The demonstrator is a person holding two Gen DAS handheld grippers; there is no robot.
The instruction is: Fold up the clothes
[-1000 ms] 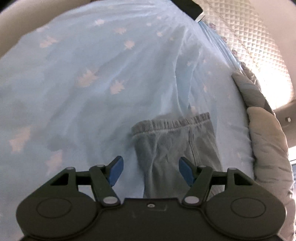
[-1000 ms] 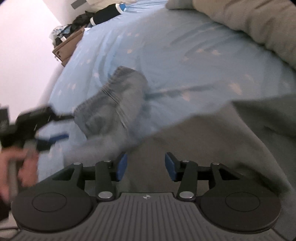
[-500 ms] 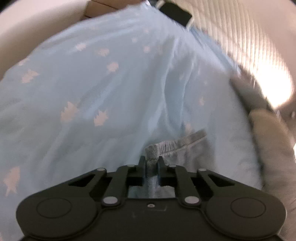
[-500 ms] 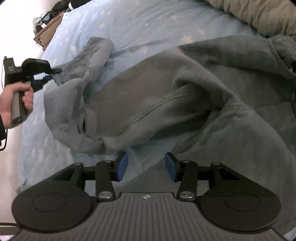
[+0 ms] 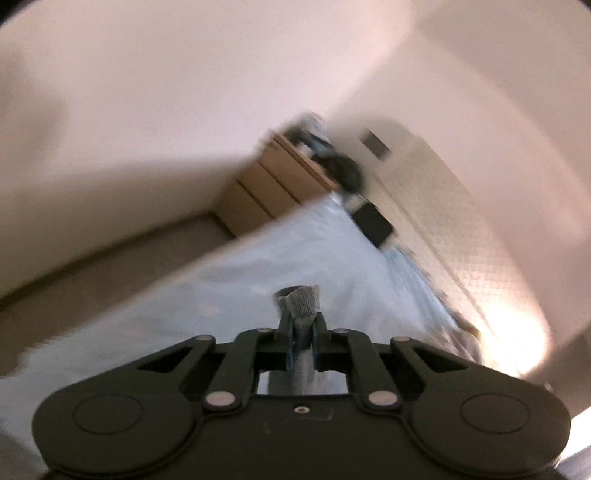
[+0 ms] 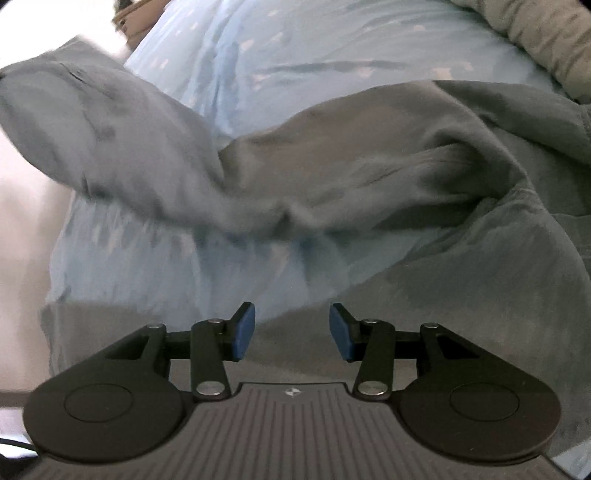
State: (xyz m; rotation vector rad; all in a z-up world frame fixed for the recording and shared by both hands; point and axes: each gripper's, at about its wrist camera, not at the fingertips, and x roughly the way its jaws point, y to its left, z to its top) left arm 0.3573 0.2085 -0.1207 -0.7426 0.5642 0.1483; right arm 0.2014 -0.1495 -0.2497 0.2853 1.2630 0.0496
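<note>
While the left gripper [image 5: 300,334] is pressed together on a ribbed cuff of the grey garment [image 5: 299,306], that cuff stands above the fingertips and the cloth runs down between the jaws toward the camera. Beyond it lies the light-blue bedspread [image 5: 229,291], its far edge meeting a beige floor strip [image 5: 110,266] and a wooden drawer unit [image 5: 269,188] at the far corner; a quilted headboard [image 5: 461,236] borders the bed on the right. This view is blurred.

Seen from the right wrist, the right gripper [image 6: 291,328] is spread about halfway, blue pads [image 6: 243,330] bare, nothing between them; it hovers over the near hem of the grey garment [image 6: 369,177]. One sleeve [image 6: 92,129] is lifted off the bed toward the upper left, hanging clear of the bedspread [image 6: 280,48], while the body of the garment lies rumpled across the middle and right of the bed. A grey-beige blanket [image 6: 535,33] occupies the far right corner. Open bedspread remains beyond the garment and beneath the raised sleeve
</note>
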